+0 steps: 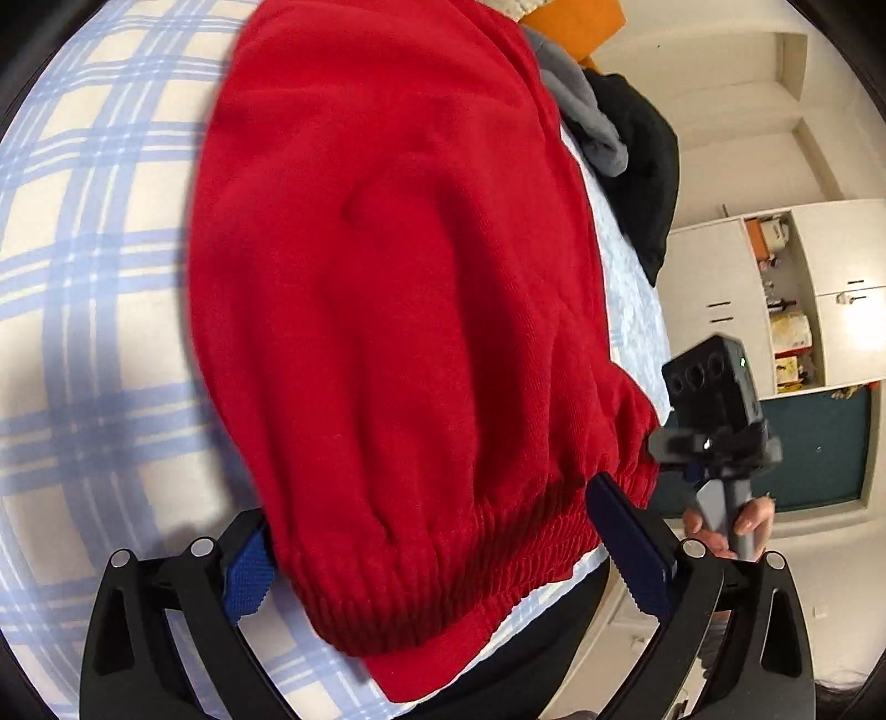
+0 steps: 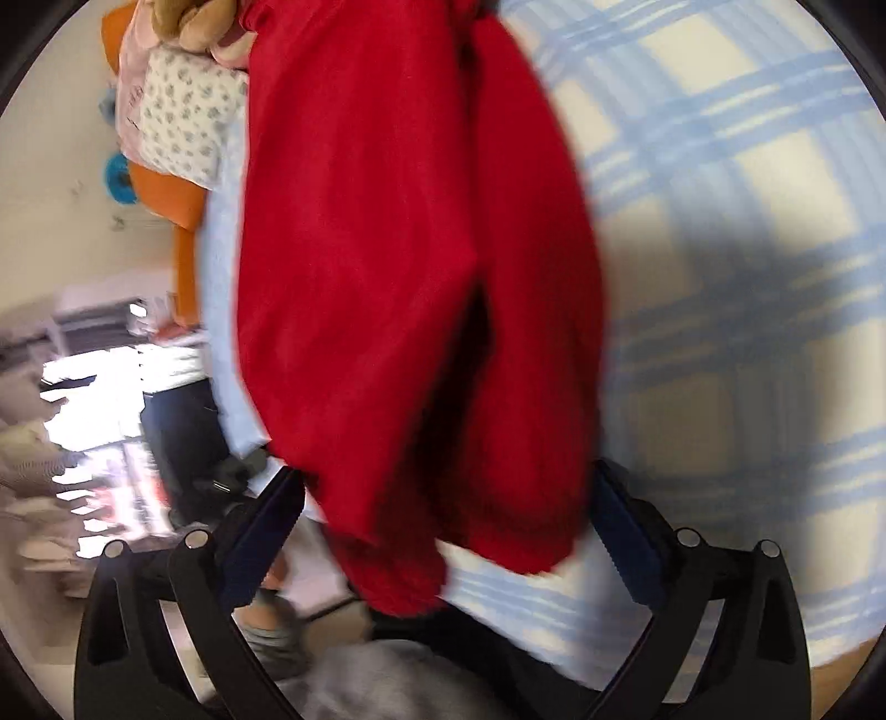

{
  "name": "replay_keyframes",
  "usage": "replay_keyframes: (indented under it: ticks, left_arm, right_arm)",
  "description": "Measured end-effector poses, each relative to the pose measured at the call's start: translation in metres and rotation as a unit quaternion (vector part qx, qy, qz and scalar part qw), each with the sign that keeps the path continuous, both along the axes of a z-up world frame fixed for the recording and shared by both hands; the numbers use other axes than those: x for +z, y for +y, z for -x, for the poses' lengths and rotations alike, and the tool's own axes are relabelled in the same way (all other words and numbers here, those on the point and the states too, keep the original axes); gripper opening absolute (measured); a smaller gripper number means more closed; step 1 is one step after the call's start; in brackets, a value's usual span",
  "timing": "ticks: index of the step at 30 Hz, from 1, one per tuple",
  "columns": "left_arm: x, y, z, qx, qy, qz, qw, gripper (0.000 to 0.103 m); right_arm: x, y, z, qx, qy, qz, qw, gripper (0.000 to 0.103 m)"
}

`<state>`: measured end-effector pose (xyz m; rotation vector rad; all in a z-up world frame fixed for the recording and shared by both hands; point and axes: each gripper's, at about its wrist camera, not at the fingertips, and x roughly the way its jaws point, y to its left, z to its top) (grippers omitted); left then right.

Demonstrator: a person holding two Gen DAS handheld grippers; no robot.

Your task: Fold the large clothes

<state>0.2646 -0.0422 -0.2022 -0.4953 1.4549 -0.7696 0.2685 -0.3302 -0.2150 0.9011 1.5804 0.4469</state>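
Note:
A red sweatshirt (image 1: 387, 277) lies on a bed with a blue-and-cream plaid sheet (image 1: 83, 277). Its ribbed hem (image 1: 470, 559) reaches between the fingers of my left gripper (image 1: 443, 559), which is open with jaws wide apart on either side of the hem. In the right wrist view the same red sweatshirt (image 2: 387, 249) hangs folded over, its lower edge between the wide-apart fingers of my open right gripper (image 2: 443, 531). The right gripper (image 1: 714, 437) also shows in the left wrist view, held in a hand beside the hem.
Grey and black clothes (image 1: 626, 127) are piled at the bed's far side with an orange item (image 1: 581, 22). White cupboards (image 1: 775, 288) stand beyond. In the right wrist view, pillows and a plush toy (image 2: 177, 99) lie at the bed's far end.

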Motion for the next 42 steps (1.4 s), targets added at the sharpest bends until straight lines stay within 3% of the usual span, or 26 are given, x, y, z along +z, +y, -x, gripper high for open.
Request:
replay_keyframes:
  ticks: [4, 6, 7, 9, 10, 11, 14, 22, 29, 36, 42]
  left_arm:
    - [-0.001, -0.001, 0.001, -0.015, 0.016, 0.027, 0.9994, 0.1]
    - [-0.004, -0.001, 0.002, -0.015, 0.026, 0.037, 0.9988, 0.099]
    - [-0.006, -0.001, 0.001, -0.016, 0.03, 0.038, 0.9987, 0.097]
    - [-0.007, 0.004, -0.001, -0.009, 0.039, 0.037, 0.9985, 0.076]
    - [-0.008, 0.01, -0.003, -0.002, 0.053, 0.053, 0.9972, 0.07]
    - [-0.01, 0.017, -0.006, 0.006, 0.068, 0.068, 0.9953, 0.057]
    - [-0.006, 0.027, -0.012, 0.01, 0.09, 0.097, 0.9911, 0.05]
    - [0.044, 0.027, -0.04, 0.004, 0.063, 0.143, 0.9877, 0.05]
    - [0.092, 0.03, -0.106, 0.028, 0.019, 0.158, 0.9869, 0.049]
    - [0.085, 0.037, -0.183, 0.07, 0.04, 0.155, 0.9847, 0.055]
    - [0.044, 0.036, -0.239, 0.106, 0.063, 0.12, 0.9851, 0.06]
  right_arm:
    - [-0.007, 0.02, -0.008, 0.014, 0.013, -0.028, 0.999, 0.099]
    - [-0.008, 0.026, -0.009, 0.02, 0.008, -0.031, 0.999, 0.091]
    - [-0.008, 0.03, -0.01, 0.026, 0.005, -0.025, 0.999, 0.078]
    - [-0.008, 0.031, -0.012, 0.019, 0.01, -0.041, 0.999, 0.064]
    - [-0.007, 0.03, -0.012, 0.015, 0.011, -0.046, 0.999, 0.06]
    - [-0.006, 0.03, -0.012, 0.013, 0.01, -0.049, 0.999, 0.058]
    - [-0.001, 0.026, -0.013, 0.006, 0.013, -0.069, 0.998, 0.055]
    - [0.046, 0.017, -0.037, -0.015, -0.025, -0.113, 0.993, 0.052]
    - [0.08, 0.015, -0.09, -0.051, -0.069, -0.136, 0.987, 0.052]
    - [0.062, 0.014, -0.165, -0.111, -0.028, -0.152, 0.982, 0.053]
    - [0.028, 0.008, -0.212, -0.145, 0.003, -0.122, 0.982, 0.054]
